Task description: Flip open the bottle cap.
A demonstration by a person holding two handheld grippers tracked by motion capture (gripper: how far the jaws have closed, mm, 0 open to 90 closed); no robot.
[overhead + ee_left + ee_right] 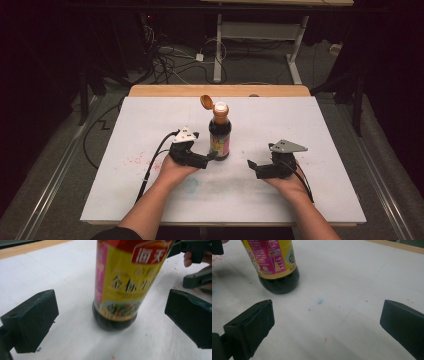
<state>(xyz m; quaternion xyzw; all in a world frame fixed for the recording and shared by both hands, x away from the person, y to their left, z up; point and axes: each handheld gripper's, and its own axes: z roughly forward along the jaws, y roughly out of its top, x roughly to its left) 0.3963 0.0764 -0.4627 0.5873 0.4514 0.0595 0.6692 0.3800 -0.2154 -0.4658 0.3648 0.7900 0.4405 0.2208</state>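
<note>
Dark glass sauce bottle, yellow-pink glossy label, orange flip cap open, upright mid-table.
Left hand-held gripper and right hand-held gripper gape wide, empty, flanking it on the speckled white table; cables on grey floor.

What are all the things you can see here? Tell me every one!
bottle: 1, dark sauce with a yellow and pink label, upright in the middle of the board
cap: 1, orange, flipped open at the bottle's top
board: 1, white with small red and blue specks, on top of the table
table: 1, light wood, its far edge shows beyond the board
desk frame: 1, white, on the floor behind the table
cables: several, dark and white, on the floor behind the table
left gripper: 1, black, jaws open beside the bottle's base, not touching it
right gripper: 1, black, jaws open, apart from the bottle
hands: 2, one holds each gripper
</note>
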